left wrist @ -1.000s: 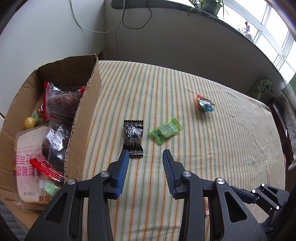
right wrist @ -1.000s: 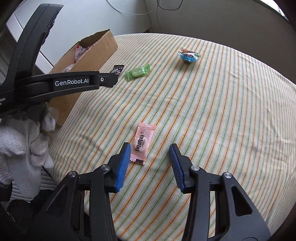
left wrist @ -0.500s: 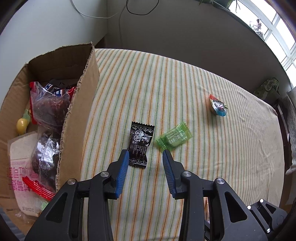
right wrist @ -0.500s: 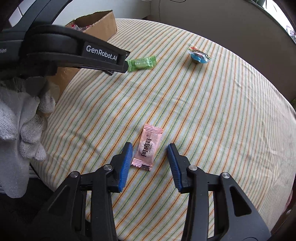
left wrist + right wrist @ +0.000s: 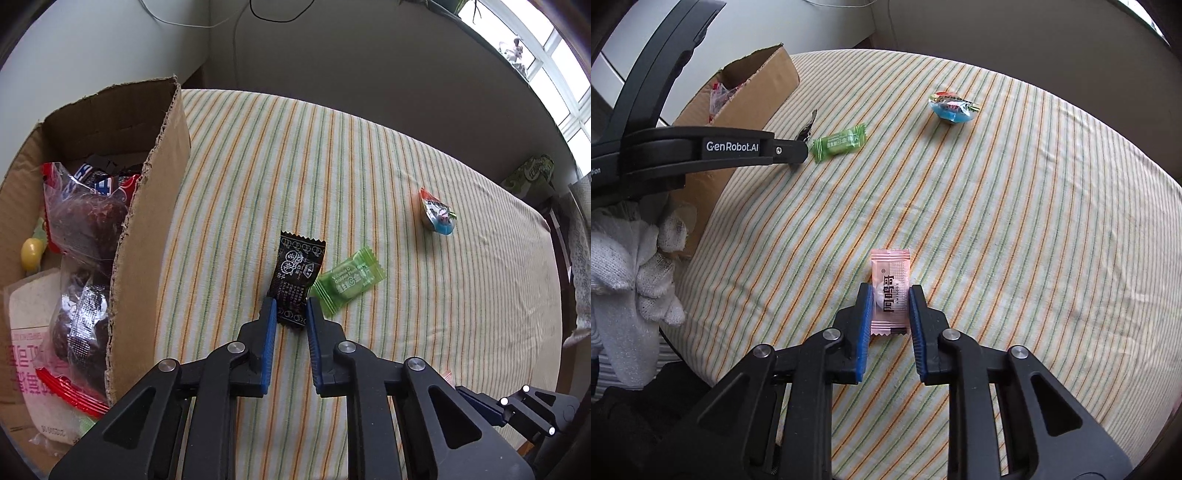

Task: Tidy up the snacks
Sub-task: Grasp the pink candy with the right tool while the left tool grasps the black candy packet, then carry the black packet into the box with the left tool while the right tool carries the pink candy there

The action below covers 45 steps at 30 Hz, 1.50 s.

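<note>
- Left wrist view: black sachet (image 5: 297,272) lies on the striped desk (image 5: 424,295) beside the cardboard box (image 5: 147,206), its near end pinched in the left gripper (image 5: 289,311), whose jaws have just closed on it; likely bound for the box
- green candy (image 5: 349,280) just beside it; blue-red snack (image 5: 437,218) well apart
- right gripper (image 5: 888,309), jaws just closed, clamps the pink sachet (image 5: 889,291) by its sides, ready to lift

Tablecloth (image 5: 369,166): woven striped cloth, matt. Box (image 5: 147,229): rough corrugated cardboard, torn edge. Black sachet (image 5: 295,275), green sweet wrapper (image 5: 349,280), pink sachet (image 5: 890,291): glossy plastic film. Glove (image 5: 631,266): knitted white cloth.
</note>
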Available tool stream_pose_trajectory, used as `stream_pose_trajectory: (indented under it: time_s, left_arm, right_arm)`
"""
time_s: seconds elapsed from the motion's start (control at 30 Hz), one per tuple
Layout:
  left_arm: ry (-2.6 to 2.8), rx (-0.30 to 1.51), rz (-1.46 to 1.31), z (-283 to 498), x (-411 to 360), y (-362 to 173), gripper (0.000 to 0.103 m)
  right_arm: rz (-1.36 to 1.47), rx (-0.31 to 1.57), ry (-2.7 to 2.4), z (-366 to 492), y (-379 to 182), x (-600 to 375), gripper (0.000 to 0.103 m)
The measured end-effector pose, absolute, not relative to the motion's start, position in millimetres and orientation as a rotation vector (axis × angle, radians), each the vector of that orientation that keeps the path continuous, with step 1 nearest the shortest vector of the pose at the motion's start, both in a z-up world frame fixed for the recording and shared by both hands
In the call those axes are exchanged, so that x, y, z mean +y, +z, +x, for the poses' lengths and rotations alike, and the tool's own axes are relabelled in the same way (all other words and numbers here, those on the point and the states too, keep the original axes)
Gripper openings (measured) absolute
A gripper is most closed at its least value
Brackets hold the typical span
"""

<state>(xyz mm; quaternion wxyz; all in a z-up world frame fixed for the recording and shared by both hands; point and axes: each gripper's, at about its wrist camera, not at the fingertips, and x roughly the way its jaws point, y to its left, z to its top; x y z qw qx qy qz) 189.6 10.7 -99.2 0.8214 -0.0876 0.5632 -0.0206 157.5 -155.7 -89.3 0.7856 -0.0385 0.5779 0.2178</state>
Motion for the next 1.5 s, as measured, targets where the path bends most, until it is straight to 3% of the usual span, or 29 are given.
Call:
stream_pose_trajectory:
  time_s: [0.33,0.5,0.7,1.13,1.5]
  left_arm:
    - [-0.054,1.19,-0.19,185,12,-101,0.012]
    - [-0.061,1.202,-0.215,191,16,-106,0.023]
    - [-0.04,1.192,-0.191,200,13,-107,0.027]
    - [-0.043,1.18,-0.277,214,23,-101,0.024]
    - [-0.04,1.131,-0.272,194,28,-57,0.024]
  right_arm:
    - [-0.091,1.252,0.439,160,-91,-171,0.02]
    - [-0.076,1.238,0.433,160,-87,-177,0.02]
    - [-0.054,1.24,0.422,157,-86,-186,0.02]
    - [-0.015,1.213,0.387,161,-75,-209,0.02]
    - [-0.046,1.15,0.424,175,-42,-197,0.02]
